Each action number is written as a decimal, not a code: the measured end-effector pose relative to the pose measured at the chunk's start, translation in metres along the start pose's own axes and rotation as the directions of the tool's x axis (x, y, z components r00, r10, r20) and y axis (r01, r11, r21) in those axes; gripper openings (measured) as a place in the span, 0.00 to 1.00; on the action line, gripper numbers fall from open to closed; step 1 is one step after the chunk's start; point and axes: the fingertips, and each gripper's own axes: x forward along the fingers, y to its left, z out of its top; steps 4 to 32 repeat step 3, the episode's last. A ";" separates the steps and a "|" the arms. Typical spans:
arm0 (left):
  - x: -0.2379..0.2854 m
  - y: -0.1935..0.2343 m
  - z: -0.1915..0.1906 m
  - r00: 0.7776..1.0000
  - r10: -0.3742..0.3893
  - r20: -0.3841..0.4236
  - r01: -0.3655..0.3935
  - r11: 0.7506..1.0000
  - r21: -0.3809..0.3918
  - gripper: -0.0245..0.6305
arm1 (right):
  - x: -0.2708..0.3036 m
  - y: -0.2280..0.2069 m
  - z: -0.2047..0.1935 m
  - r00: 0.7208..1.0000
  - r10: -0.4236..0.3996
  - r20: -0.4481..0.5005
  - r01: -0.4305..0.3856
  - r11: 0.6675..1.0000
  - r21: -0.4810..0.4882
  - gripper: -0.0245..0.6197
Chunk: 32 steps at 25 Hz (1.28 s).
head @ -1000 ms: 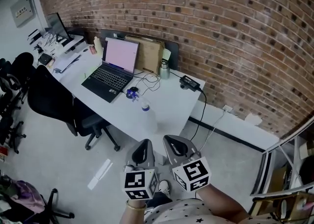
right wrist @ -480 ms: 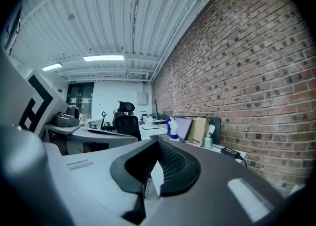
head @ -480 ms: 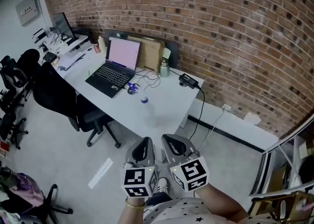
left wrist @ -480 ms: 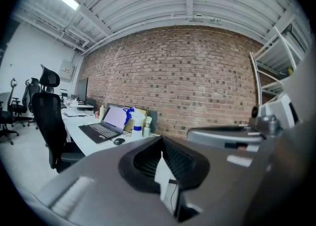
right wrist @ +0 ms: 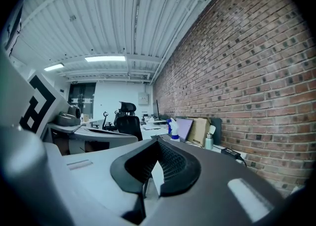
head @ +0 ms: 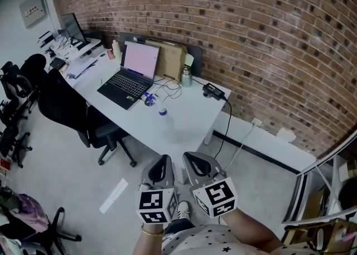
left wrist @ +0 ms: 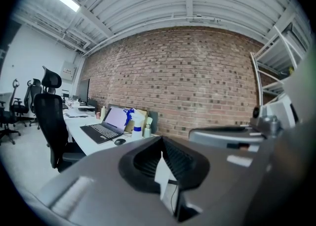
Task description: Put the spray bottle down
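The spray bottle (head: 162, 115), pale with a blue collar, stands upright on the white desk (head: 189, 125), right of the open laptop (head: 133, 75). In the left gripper view the spray bottle (left wrist: 136, 130) shows its blue trigger head beside the laptop. It appears small and far off in the right gripper view (right wrist: 173, 130). My left gripper (head: 163, 163) and right gripper (head: 195, 160) hang side by side over the floor in front of the desk, well short of the bottle. Both are shut with nothing between the jaws (left wrist: 161, 146) (right wrist: 157, 147).
A black office chair (head: 67, 109) stands at the desk's left. A metal flask (head: 187, 77), a cardboard box (head: 170, 58), a power brick with cable (head: 214, 92) and a blue item (head: 148, 100) share the desk. A brick wall (head: 251, 36) runs behind. More chairs (head: 14, 89) stand at far left.
The desk and bottle have slid up and away in the head view as I backed off a little. Both grippers stayed shut, side by side and empty.
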 end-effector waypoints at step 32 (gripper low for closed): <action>0.000 -0.001 0.000 1.000 0.003 0.002 -0.003 1.000 0.002 0.05 | -0.001 -0.001 0.000 1.000 0.004 0.000 -0.004 1.000 -0.002 0.03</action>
